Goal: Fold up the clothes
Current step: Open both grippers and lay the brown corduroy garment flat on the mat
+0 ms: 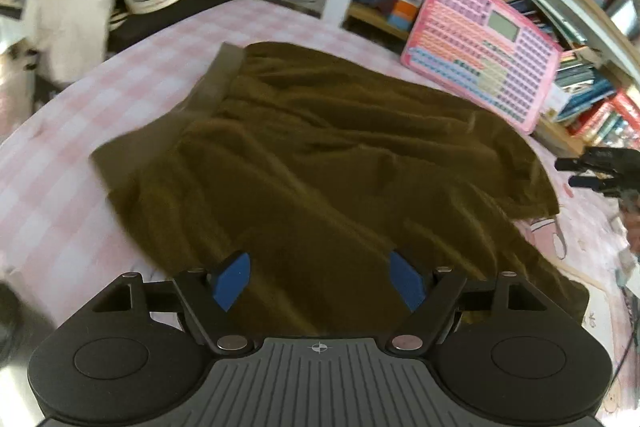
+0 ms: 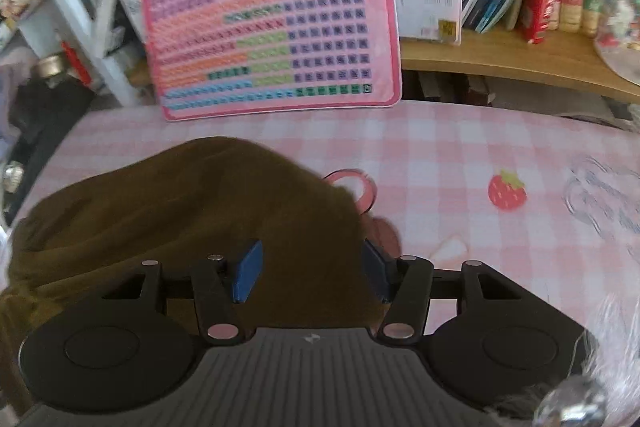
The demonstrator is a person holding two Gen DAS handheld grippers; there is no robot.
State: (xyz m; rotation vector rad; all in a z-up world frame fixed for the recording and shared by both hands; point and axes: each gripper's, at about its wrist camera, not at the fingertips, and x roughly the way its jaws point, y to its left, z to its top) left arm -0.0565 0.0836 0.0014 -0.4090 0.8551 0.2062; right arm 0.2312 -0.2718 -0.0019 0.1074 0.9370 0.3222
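Left gripper point(image 1: 320, 277) spread wide above olive garment point(image 1: 320, 155).

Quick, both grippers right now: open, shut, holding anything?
Left gripper: open, jaws wide apart over the brown garment, gripping nothing.
Right gripper: open, jaws spread either side of the garment's edge, not clamped on it.

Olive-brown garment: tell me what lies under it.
The olive-brown garment lies on a pink checked cloth, partly hiding a pink printed figure. Anything else beneath is covered.
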